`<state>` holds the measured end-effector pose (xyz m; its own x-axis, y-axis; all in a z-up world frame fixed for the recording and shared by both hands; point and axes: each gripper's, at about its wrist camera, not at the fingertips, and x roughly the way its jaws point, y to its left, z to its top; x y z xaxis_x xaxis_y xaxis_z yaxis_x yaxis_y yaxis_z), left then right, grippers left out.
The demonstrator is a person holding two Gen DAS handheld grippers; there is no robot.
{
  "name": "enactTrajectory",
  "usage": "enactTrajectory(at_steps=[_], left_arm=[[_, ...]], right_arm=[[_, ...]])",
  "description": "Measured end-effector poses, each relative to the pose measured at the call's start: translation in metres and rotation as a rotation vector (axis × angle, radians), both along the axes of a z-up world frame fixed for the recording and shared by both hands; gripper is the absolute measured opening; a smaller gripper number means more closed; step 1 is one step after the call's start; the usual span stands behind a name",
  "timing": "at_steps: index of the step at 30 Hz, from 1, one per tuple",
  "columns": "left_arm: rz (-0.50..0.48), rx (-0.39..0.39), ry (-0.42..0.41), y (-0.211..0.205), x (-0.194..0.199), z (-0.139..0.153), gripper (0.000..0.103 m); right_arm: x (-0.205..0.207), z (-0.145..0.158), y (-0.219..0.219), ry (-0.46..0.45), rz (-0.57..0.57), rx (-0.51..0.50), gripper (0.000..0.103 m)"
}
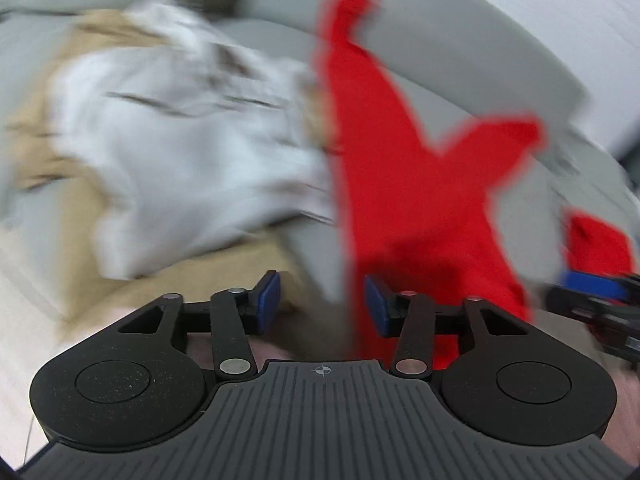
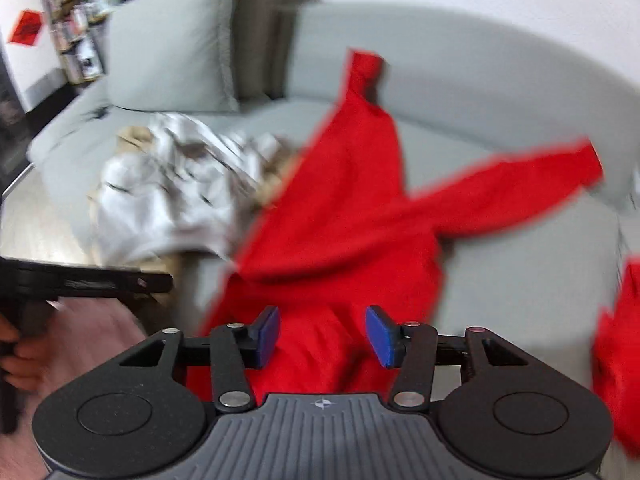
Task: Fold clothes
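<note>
A red long-sleeved garment lies spread on the grey sofa seat, one sleeve out to the right; it also shows in the right wrist view. My left gripper is open and empty, just short of the garment's near edge. My right gripper is open and empty, over the garment's near part. The right gripper shows at the right edge of the left wrist view. Both views are motion-blurred.
A crumpled pile of white and tan clothes lies on the sofa left of the red garment, also in the left wrist view. A grey cushion leans at the back. Another red piece sits at the far right. Shelves stand far left.
</note>
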<state>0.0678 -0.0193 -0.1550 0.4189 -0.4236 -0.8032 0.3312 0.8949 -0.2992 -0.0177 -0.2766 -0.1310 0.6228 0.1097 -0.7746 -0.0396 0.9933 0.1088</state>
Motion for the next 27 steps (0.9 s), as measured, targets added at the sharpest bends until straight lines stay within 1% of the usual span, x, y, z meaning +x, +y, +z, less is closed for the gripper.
enactTrajectory(at_steps=[3, 5, 9, 10, 11, 12, 14, 15, 16, 17, 20, 22, 24, 26, 27], left_arm=[[-0.024, 0.042, -0.012, -0.017, -0.007, -0.001, 0.042], [-0.008, 0.047, -0.004, -0.02, -0.005, -0.002, 0.04], [0.003, 0.088, -0.004, -0.026, -0.006, -0.004, 0.039], [0.005, 0.104, -0.007, -0.027, -0.006, -0.005, 0.039], [0.009, 0.12, -0.009, -0.026, -0.006, -0.006, 0.039], [0.014, 0.125, -0.008, -0.024, -0.006, -0.006, 0.039], [0.028, 0.119, -0.001, -0.018, -0.004, -0.006, 0.039], [0.035, 0.112, 0.001, -0.016, -0.003, -0.006, 0.039], [0.044, 0.105, 0.005, -0.013, -0.002, -0.007, 0.039], [0.053, 0.097, 0.009, -0.01, -0.001, -0.007, 0.038], [0.057, 0.09, 0.009, -0.007, -0.001, -0.007, 0.038], [0.056, 0.09, 0.006, -0.007, -0.002, -0.006, 0.038], [0.059, 0.084, 0.004, -0.006, -0.002, -0.006, 0.038], [0.065, 0.077, 0.002, -0.005, -0.002, -0.005, 0.038], [0.069, 0.074, -0.001, -0.004, -0.002, -0.004, 0.038]], right_arm=[[-0.005, -0.016, -0.006, -0.001, -0.004, 0.004, 0.049], [-0.002, -0.023, -0.006, -0.016, 0.007, -0.011, 0.049], [0.009, -0.036, -0.009, -0.008, 0.031, 0.014, 0.048], [0.012, -0.039, -0.009, -0.005, 0.037, 0.021, 0.046], [0.015, -0.042, -0.01, -0.002, 0.043, 0.028, 0.04], [0.016, -0.046, -0.009, 0.004, 0.054, 0.021, 0.032], [0.015, -0.05, -0.006, 0.009, 0.078, 0.001, 0.031], [0.013, -0.052, -0.004, 0.009, 0.09, -0.011, 0.026], [0.012, -0.052, -0.003, 0.012, 0.095, -0.028, 0.02], [0.011, -0.051, -0.003, 0.01, 0.095, -0.045, 0.01], [0.004, -0.03, -0.003, -0.078, 0.056, -0.104, 0.009], [-0.007, -0.003, 0.001, -0.179, 0.053, -0.168, 0.009], [-0.017, 0.015, 0.01, -0.247, 0.08, -0.23, 0.009], [-0.038, 0.038, 0.034, -0.351, 0.175, -0.355, 0.009], [-0.045, 0.042, 0.043, -0.374, 0.214, -0.39, 0.009]])
